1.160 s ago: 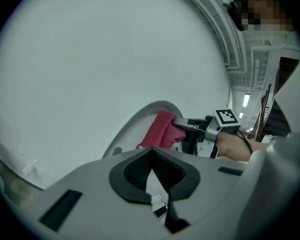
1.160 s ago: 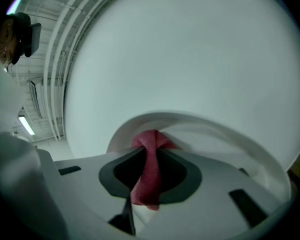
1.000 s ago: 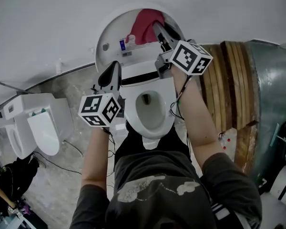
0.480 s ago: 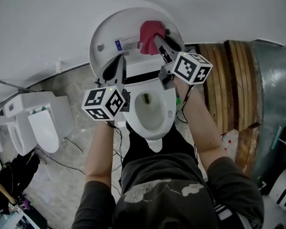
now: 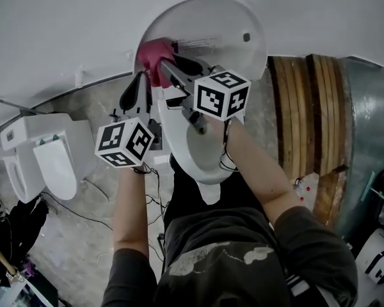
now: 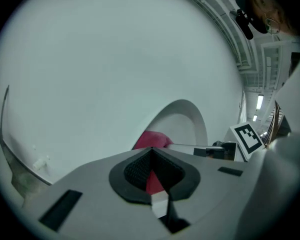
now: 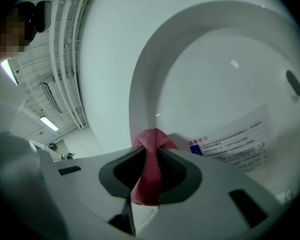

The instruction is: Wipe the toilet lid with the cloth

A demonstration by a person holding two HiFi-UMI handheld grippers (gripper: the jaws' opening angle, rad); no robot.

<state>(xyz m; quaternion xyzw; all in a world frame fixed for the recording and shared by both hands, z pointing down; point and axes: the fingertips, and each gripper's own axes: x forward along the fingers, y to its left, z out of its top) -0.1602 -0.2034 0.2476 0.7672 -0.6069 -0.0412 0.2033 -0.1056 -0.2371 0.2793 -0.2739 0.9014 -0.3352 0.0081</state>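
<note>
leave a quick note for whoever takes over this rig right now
Right hand-held gripper: shut on the red cloth, held at the left edge of the raised toilet lid, beside its label.
Left hand-held gripper: shut, empty, just left of the lid.
Done: cloth gripped and at the lid; wiped area does not show.
Left: wipe across the rest of the lid.
</note>
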